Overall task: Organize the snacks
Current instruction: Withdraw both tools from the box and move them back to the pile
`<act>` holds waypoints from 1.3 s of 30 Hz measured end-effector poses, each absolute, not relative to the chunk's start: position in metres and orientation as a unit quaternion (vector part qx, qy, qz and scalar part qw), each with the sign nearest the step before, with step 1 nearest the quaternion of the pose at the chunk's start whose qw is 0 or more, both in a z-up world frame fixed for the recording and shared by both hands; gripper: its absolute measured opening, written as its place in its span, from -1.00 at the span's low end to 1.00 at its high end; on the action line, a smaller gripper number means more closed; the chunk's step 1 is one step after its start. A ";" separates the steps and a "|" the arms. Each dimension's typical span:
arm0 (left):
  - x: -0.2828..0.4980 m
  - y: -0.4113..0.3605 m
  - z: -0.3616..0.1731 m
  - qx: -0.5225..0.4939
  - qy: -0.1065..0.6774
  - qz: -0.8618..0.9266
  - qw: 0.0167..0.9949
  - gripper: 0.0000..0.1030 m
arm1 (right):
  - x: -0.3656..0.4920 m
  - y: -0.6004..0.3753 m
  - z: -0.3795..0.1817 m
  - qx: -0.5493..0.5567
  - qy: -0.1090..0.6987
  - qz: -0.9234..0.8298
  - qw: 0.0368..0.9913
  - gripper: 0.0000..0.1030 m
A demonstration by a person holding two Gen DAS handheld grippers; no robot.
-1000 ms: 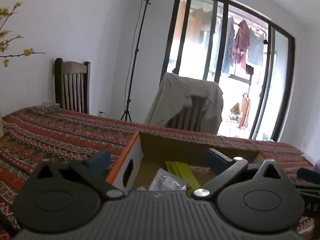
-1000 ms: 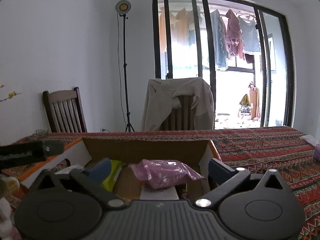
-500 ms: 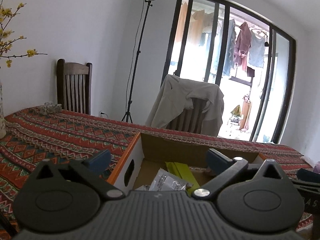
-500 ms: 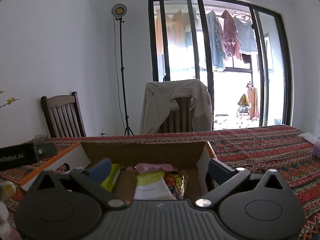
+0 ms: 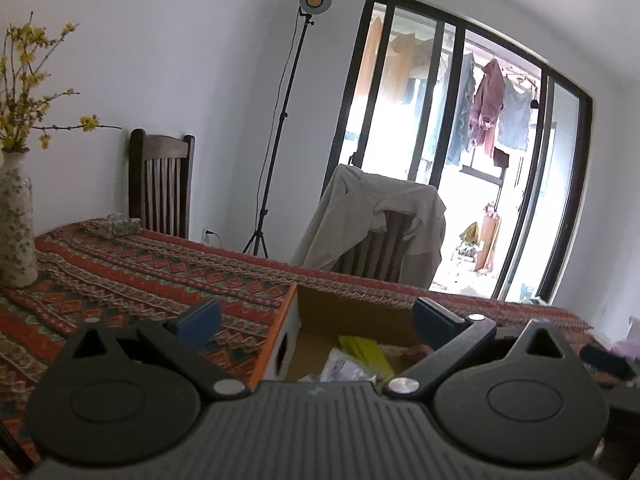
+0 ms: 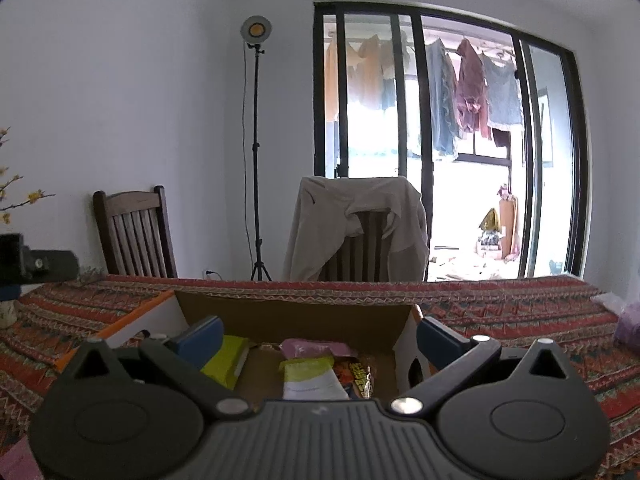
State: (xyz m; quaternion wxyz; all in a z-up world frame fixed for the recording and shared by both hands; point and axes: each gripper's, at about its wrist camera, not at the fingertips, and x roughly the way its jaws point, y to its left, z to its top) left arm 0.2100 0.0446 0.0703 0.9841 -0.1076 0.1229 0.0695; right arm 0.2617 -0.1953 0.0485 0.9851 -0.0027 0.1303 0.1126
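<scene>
An open cardboard box (image 6: 296,312) with white sides and an orange rim sits on the patterned tablecloth. Inside it lie a pink packet (image 6: 314,347), a white and green packet (image 6: 310,378), an orange packet (image 6: 358,374) and a yellow-green box (image 6: 226,360). My right gripper (image 6: 318,338) hovers open just above the box, nothing between its blue fingers. In the left wrist view the same box (image 5: 340,304) shows a yellow-green box (image 5: 366,354) and a clear wrapper (image 5: 346,368). My left gripper (image 5: 316,320) is open over the box's left wall, holding nothing.
A flowered vase (image 5: 16,220) with yellow branches stands at the table's left. Two wooden chairs (image 6: 136,236), one draped with a beige garment (image 6: 356,224), stand behind the table, beside a lamp stand (image 6: 256,152). A pale purple bag (image 6: 628,326) lies at the right.
The pink packet was held in my right gripper above the box one second ago; it now lies inside and the gripper is open. Both views have tilted slightly upward.
</scene>
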 end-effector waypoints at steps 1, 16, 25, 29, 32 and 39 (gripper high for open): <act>0.205 0.046 0.069 -0.105 0.125 0.070 0.984 1.00 | 0.259 -0.195 0.050 -0.005 0.131 0.114 0.985 1.00; 0.140 0.072 0.032 -0.085 0.180 0.073 0.977 1.00 | 0.206 -0.195 0.038 -0.027 0.177 0.138 0.974 1.00; 0.110 0.080 0.006 -0.085 0.208 0.066 0.972 1.00 | 0.171 -0.198 0.002 -0.048 0.234 0.155 0.959 1.00; 0.102 0.077 0.004 -0.070 0.213 0.054 0.973 1.00 | 0.161 -0.199 -0.008 -0.048 0.258 0.160 0.952 1.00; 0.096 0.076 0.001 -0.066 0.219 0.053 0.972 1.00 | 0.156 -0.198 -0.010 -0.048 0.264 0.161 0.950 1.00; 0.090 0.077 -0.012 -0.078 0.236 0.052 0.967 1.00 | 0.151 -0.193 -0.006 -0.043 0.273 0.178 0.945 1.00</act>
